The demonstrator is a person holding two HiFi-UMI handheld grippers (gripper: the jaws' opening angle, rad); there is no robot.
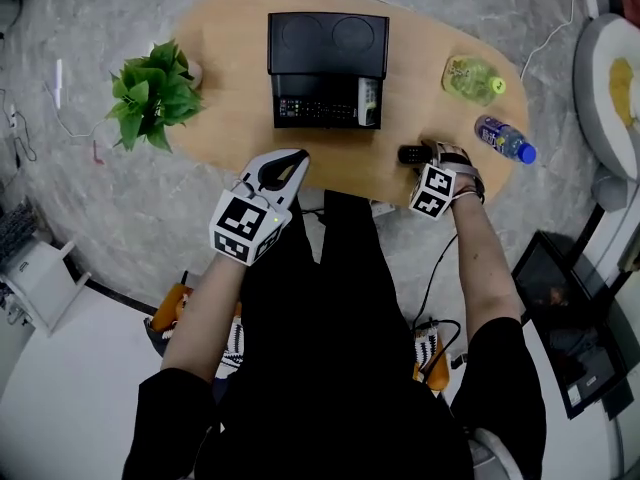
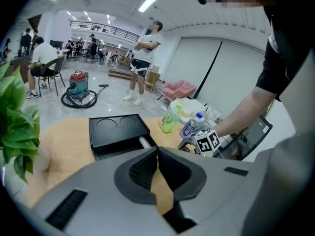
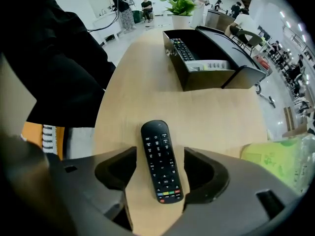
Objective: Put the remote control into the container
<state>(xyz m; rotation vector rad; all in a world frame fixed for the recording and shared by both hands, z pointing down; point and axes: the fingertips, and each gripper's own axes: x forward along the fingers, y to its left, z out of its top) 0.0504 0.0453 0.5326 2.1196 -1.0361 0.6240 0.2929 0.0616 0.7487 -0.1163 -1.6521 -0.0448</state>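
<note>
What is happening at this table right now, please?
A person works at the wooden table with a gripper in each hand. The right gripper has its jaws apart on either side of a black remote control, which lies flat on the table and is not gripped yet. The left gripper is shut and empty, near the table's front edge. The black container stands mid-table, apart from that remote; its open compartment holds another black remote.

readable text: none | bottle [image 2: 191,127] label: too small | remote control [image 3: 161,160] keys: markings illegible
</note>
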